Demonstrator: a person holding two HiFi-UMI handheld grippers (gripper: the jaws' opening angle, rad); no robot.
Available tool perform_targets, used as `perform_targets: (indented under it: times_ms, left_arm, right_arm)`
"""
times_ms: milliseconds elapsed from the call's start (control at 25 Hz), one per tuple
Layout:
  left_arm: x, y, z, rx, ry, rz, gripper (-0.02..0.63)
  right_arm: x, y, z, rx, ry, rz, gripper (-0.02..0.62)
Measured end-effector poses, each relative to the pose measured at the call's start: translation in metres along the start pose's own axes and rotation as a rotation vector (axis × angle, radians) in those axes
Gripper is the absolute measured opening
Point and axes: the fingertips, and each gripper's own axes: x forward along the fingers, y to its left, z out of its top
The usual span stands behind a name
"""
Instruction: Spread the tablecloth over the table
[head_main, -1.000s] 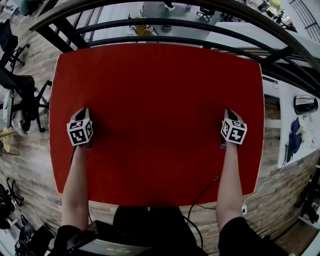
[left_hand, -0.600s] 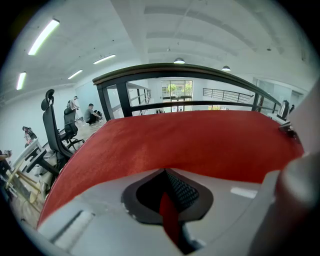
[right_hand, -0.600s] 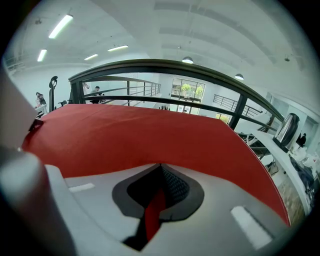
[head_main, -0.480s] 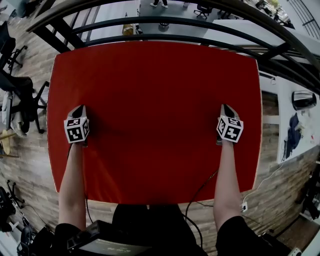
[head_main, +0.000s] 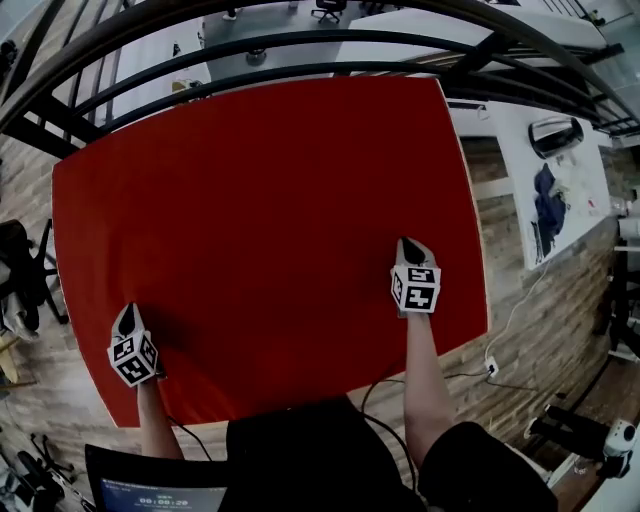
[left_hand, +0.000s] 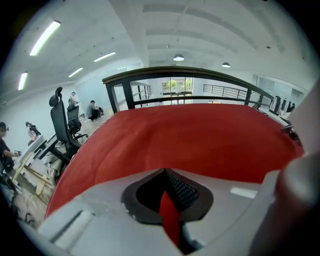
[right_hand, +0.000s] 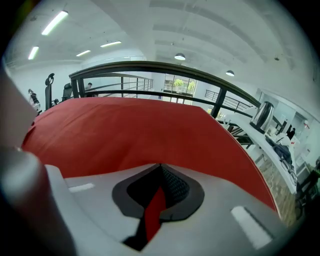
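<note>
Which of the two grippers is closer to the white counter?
The right gripper: it pinches the red tablecloth beside the white counter; the left gripper grips near the opposite edge.

Left gripper (head_main: 125, 312), right gripper (head_main: 408, 245): light grey shells, black fingers (right_hand: 172, 187), black-and-white marker cubes (head_main: 416, 287), black cables (head_main: 385, 385). Black short sleeves (head_main: 470, 462).

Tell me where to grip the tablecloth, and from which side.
Pinch a fold of the tablecloth in its near part, toward each side, coming from the person's side, slanting down. It lies flat, so only a pinched-up fold gives hold; the left gripper and right gripper grip so.
</note>
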Motion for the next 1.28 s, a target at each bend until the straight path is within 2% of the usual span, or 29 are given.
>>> perform_targets:
  times_ms: [80,200,480,760,1000,1120,1280]
  left_arm:
    - [0.002,-0.002,-0.01,-0.001,0.022,0.004,0.006]
    - [0.006,-0.004,-0.01,-0.017,0.011,0.006,0.006]
    - [0.008,-0.012,-0.006,-0.041,-0.009,0.02,0.006]
    - [0.012,-0.028,-0.004,-0.02,-0.025,0.005,0.006]
    - [0.015,-0.022,0.0,0.0,-0.042,0.013,0.006]
    - [0.001,-0.026,-0.003,0.01,-0.041,0.034,0.006]
    - [-0.038,-0.028,-0.031,-0.055,-0.036,0.078,0.006]
  right_arm:
    - [0.001,-0.004,-0.006,0.021,-0.008,0.004,0.009]
    - [0.003,-0.009,-0.004,0.044,-0.032,0.015,0.009]
    - [0.01,-0.019,0.0,0.028,-0.036,0.044,0.009]
    - [0.011,-0.034,0.0,0.018,-0.038,0.035,0.009]
    - [0.013,-0.028,0.002,0.011,-0.046,0.02,0.009]
    - [0.0,-0.025,0.002,-0.022,-0.057,0.029,0.009]
    - [-0.024,-0.021,-0.028,-0.007,-0.017,0.029,0.009]
